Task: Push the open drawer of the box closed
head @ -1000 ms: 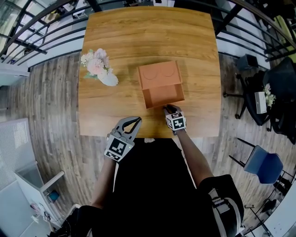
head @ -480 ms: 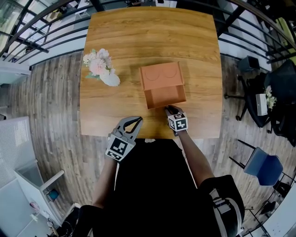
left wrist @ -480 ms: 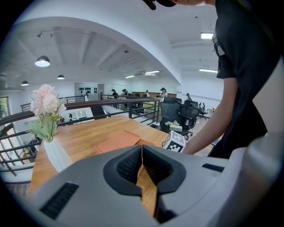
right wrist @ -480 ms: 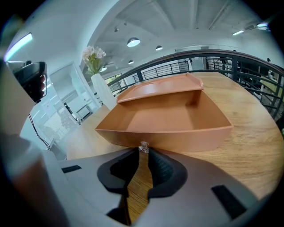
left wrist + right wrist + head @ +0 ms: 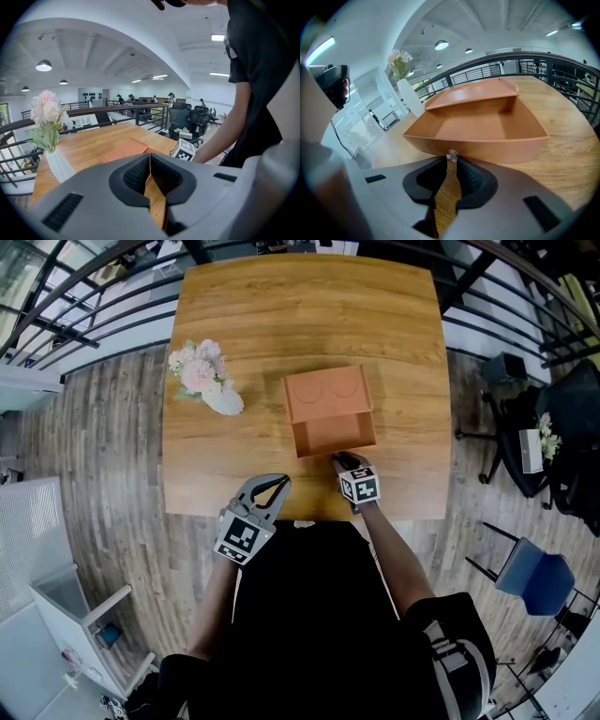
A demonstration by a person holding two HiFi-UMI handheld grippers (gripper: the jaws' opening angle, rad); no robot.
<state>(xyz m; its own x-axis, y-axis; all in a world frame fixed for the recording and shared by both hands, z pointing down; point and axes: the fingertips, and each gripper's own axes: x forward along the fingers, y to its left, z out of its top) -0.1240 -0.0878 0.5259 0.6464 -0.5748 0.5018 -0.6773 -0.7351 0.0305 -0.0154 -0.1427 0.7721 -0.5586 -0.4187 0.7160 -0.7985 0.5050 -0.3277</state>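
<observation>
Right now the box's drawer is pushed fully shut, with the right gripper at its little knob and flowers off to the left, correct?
No: the drawer stands open, its empty inside plain in the right gripper view. The right gripper is at its little knob, with flowers off to the left.

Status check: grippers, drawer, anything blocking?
Left gripper shut, empty. Right gripper shut on drawer knob. Drawer open, not yet pushed in. Vase off to the side, nothing blocking.

Our left gripper [image 5: 278, 484] hangs back, jaws pressed together. Our right gripper [image 5: 338, 460], forearm stretched ahead, pinches a small clear knob [image 5: 451, 156] between its jaw tips.
</observation>
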